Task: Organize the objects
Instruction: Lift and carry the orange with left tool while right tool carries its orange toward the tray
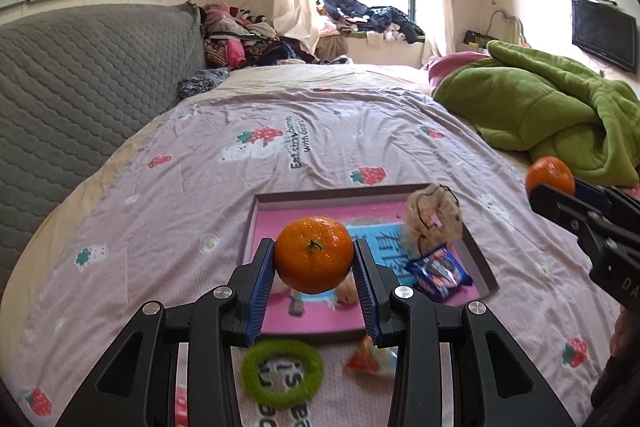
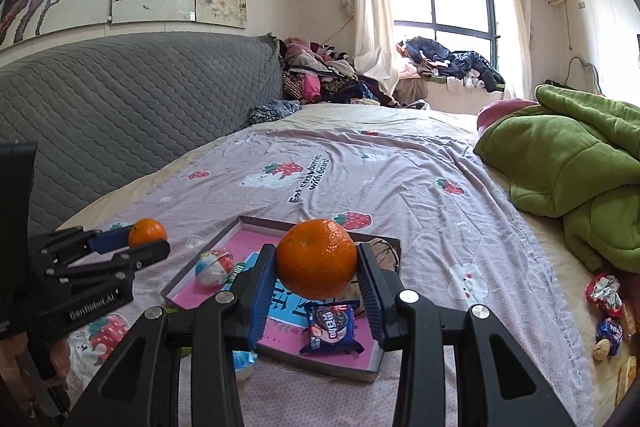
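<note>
My left gripper (image 1: 314, 259) is shut on an orange tangerine (image 1: 314, 254), held above the near part of a shallow pink-floored tray (image 1: 256, 215) on the bed. My right gripper (image 2: 317, 263) is shut on a second tangerine (image 2: 317, 258), over the same tray (image 2: 224, 231). Each gripper appears in the other's view: the right one (image 1: 550, 183) at the right edge, the left one (image 2: 148, 237) at the left. In the tray lie a blue cookie packet (image 2: 331, 327), a beige scrunchie (image 1: 434, 217) and a round wrapped sweet (image 2: 215, 267).
A green hair tie (image 1: 282, 373) and an orange-white wrapper (image 1: 370, 361) lie on the sheet before the tray. Several snack packets (image 2: 608, 311) sit at the bed's right edge. A green blanket (image 2: 572, 167) is heaped at right, a grey headboard (image 2: 120, 115) at left.
</note>
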Available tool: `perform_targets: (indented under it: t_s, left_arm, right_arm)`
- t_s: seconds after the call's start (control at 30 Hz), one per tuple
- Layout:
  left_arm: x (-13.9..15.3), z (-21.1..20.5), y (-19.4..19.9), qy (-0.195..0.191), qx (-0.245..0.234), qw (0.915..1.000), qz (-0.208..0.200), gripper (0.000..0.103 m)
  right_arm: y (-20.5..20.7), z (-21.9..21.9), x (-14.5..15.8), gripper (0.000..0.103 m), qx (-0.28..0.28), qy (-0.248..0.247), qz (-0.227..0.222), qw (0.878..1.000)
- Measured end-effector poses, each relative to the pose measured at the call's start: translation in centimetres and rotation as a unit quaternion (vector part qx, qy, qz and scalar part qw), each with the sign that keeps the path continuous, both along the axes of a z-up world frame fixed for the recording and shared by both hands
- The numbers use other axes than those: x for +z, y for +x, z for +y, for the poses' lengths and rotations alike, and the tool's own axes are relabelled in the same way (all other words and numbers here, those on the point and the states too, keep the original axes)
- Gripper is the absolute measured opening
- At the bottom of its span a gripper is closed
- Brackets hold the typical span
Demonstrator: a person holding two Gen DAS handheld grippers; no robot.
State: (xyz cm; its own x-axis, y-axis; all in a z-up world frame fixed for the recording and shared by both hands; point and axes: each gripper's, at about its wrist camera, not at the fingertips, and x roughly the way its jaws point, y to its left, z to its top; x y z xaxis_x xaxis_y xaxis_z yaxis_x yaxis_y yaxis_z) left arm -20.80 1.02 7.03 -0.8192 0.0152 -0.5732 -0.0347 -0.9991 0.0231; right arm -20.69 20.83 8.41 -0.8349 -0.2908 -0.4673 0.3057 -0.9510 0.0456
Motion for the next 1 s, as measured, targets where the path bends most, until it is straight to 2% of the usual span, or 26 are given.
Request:
perform_targets:
  t_s: [0.23,0.47,1.0]
  left_arm:
    - [-0.1,-0.8,-2.6,-0.005,0.012,0.9999,-0.005,0.04]
    - [-1.5,-2.2,-4.4,-0.006,0.029,0.9993,-0.022,0.04]
    - [-7.7,-3.8,-6.4,-0.006,0.033,0.9953,-0.09,0.04]
  right_arm:
    - [-1.9,-0.1,-0.6,0.04,0.0,0.01,-0.004,1.0]
    - [-3.0,-1.4,-1.4,0.04,0.015,0.022,-0.006,1.0]
    - [-5.2,-4.9,-6.2,0.04,0.051,0.073,-0.049,0.995]
